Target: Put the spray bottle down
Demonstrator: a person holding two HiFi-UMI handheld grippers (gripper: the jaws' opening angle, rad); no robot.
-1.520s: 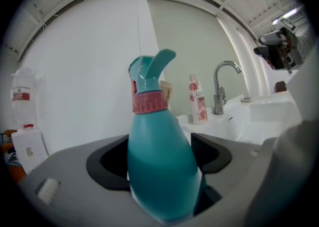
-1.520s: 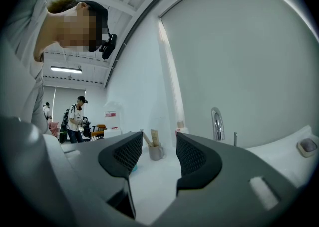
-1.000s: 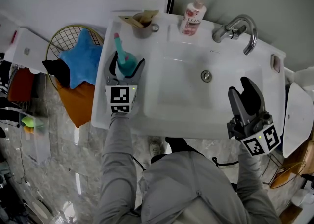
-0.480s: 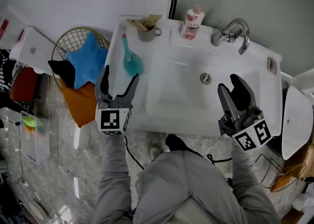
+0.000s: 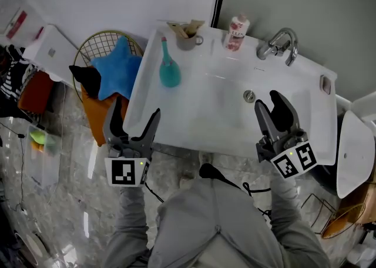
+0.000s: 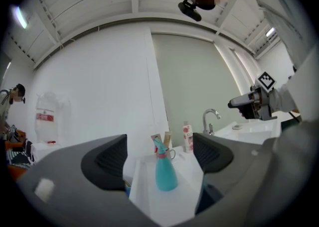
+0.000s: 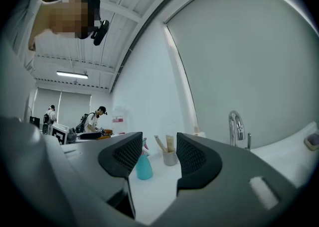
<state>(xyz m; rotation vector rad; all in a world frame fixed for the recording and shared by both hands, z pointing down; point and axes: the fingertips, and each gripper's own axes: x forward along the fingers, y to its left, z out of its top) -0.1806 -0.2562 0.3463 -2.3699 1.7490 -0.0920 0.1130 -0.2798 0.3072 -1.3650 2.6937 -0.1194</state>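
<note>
Head view: the spray bottle (image 5: 169,73) stands upright on the left ledge of the sink (image 5: 148,103), near the cup (image 5: 189,40) and apart from both tools. The left gripper (image 5: 134,114) hangs off the sink's front edge, jaws spread wide and holding nothing. The right gripper (image 5: 271,103) is likewise unclenched and empty over the front right. To my eye the placing looks done. What matters now is keeping those wide jaws well clear of the nozzle, since the bottle sits close to the rim.
</note>
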